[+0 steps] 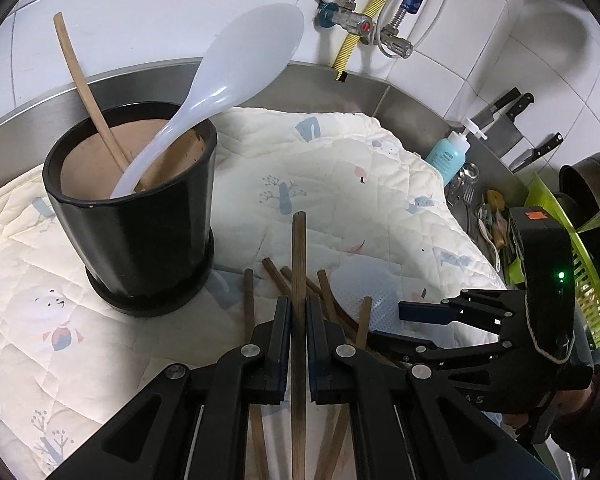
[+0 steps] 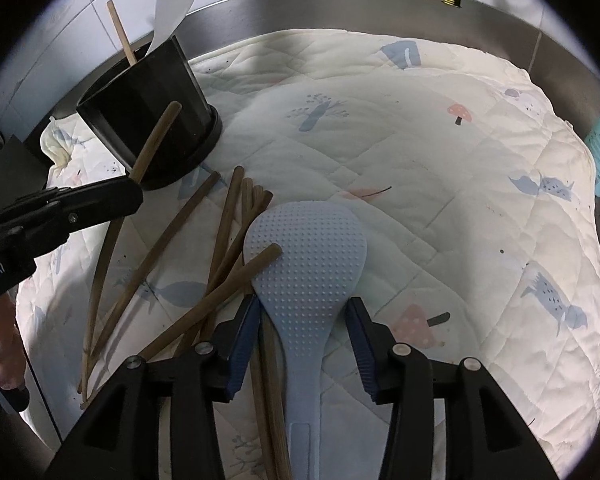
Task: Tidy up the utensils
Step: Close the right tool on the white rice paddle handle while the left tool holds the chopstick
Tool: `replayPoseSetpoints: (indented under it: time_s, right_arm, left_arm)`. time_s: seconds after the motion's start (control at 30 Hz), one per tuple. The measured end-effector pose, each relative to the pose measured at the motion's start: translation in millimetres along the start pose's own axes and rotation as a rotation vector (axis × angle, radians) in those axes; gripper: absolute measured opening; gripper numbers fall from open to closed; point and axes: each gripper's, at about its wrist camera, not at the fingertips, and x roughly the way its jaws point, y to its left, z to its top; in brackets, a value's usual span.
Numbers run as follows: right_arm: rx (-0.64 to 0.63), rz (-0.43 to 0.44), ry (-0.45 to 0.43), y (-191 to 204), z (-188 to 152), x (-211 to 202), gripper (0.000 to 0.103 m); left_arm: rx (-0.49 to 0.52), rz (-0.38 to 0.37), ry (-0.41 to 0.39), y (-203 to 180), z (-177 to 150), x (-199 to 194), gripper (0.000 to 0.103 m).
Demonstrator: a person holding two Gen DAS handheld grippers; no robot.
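Black holder: the black pot stands upright on the quilted cloth, toward the back left of the desk, close to the steel backsplash.
Inside the holder: a big white plastic spoon with its handle down and bowl leaning out over the rim, plus one thin wooden stick leaning the other way. That's all I can make out in there.
Left gripper: the left gripper has its fingers pinched tight on a single wooden chopstick, lifted off the cloth, tip pointing toward the holder's base.
Loose pile: the rest of the wooden chopsticks lie scattered and crossing each other on the cloth, just in front of the holder.
Rice paddle: the pale blue dimpled rice paddle lies flat on the cloth right of the pile, one chopstick tip resting across its left edge.
Right gripper: the right gripper is spread wide, fingers on either side of the paddle's neck, not gripping it.
Off to the right: blue soap bottle against the wall, green dish rack beyond the cloth.
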Motion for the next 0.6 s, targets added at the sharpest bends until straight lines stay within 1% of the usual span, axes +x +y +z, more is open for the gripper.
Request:
replayPoseSetpoints:
  time_s: [0.17,0.27,0.43,0.5,0.6]
  right_arm:
    - [-0.050,-0.042,-0.002,9,2,2,0.062]
    - [-0.055,-0.044,-0.005,11,3,2,0.062]
    - [0.007,0.003,-0.009,-1,4,4,0.062]
    - [0.019,0.016,-0.015,-4,4,3,0.058]
    - [0.019,0.022,-0.022,-5,3,2,0.057]
  left_arm:
    - [-0.003,-0.002,0.004,-1,0,2,0.007]
    - [-0.005,0.001,0.003,-1,1,2,0.007]
    - [-0.014,0.004,-0.003,1,2,1,0.007]
    - [-0.017,0.005,-0.005,3,1,-1,0.007]
    - [-0.021,0.008,-0.010,4,2,-3,0.007]
